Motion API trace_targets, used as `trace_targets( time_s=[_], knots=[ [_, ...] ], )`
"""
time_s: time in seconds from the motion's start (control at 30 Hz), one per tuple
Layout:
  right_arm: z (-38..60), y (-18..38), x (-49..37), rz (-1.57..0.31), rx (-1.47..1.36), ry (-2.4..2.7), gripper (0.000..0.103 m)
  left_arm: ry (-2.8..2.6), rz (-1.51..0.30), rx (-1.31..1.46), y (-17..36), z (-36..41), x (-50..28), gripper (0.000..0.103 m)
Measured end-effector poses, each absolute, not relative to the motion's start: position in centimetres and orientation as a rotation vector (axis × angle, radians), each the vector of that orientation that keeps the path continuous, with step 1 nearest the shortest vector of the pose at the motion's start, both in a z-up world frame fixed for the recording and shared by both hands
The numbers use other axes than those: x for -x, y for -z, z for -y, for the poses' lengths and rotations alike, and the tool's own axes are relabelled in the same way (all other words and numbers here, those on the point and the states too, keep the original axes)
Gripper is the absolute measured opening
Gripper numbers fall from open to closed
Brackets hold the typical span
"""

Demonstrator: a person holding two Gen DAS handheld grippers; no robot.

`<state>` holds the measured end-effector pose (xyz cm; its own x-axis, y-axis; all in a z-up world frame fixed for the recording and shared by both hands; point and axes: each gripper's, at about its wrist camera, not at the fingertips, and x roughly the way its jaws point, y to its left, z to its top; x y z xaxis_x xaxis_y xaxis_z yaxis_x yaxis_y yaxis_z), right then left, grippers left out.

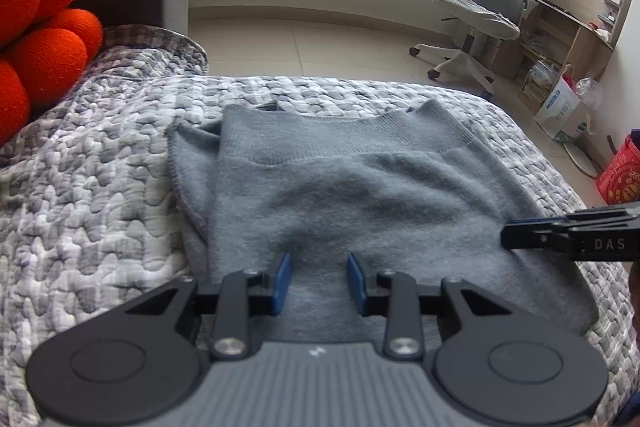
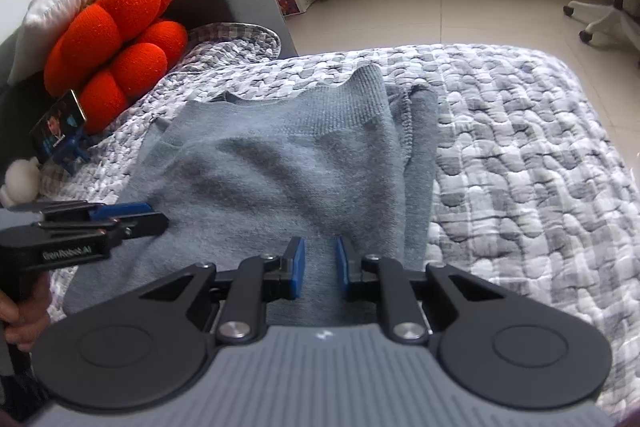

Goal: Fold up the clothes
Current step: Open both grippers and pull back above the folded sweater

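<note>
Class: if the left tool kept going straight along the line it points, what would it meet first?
Most likely the grey sweater lying on the quilt; the left tool points down onto its near part.

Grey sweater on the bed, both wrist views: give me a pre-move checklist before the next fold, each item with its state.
1. Grey sweater lies on the quilt, sides already folded in: ok.
2. Left claw over the near edge, pads apart: ok.
3. Right claw over the near edge, narrower gap: ok.
4. Fabric pinched by either claw: cannot tell.
5. Claws clear of each other: ok.
6. Orange cushion and phone off the sweater: ok.
</note>
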<state>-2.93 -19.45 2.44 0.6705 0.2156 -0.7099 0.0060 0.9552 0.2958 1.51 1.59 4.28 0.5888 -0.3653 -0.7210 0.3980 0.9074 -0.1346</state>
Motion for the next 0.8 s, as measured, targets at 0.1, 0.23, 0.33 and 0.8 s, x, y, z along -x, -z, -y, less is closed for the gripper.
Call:
trace_targets(
  time_s=[0.1,0.23,0.33,0.8],
  knots=[
    [19.9,-2.4,3.1,-0.827,-0.3,-0.099,0.018,0.447,-0.828,-0.038,-4.3,-2.0,-1.6,0.032],
    [20.4,-2.4,3.3,-0.826,-0.316,-0.078,0.018,0.452,-0.817,-0.065,-4.2,-1.6,-1.6,0.032],
    [20.1,-2.4,3.2,-0.825,-0.318,-0.067,0.018,0.456,-0.814,-0.065,-4.2,-1.7,-1.6,0.032],
    [18.0,-2.9,2.5,-0.802,-0.253,-0.121,0.025,0.451,-0.797,-0.002,-4.0,-2.1,-1.7,0.032]
  ],
)
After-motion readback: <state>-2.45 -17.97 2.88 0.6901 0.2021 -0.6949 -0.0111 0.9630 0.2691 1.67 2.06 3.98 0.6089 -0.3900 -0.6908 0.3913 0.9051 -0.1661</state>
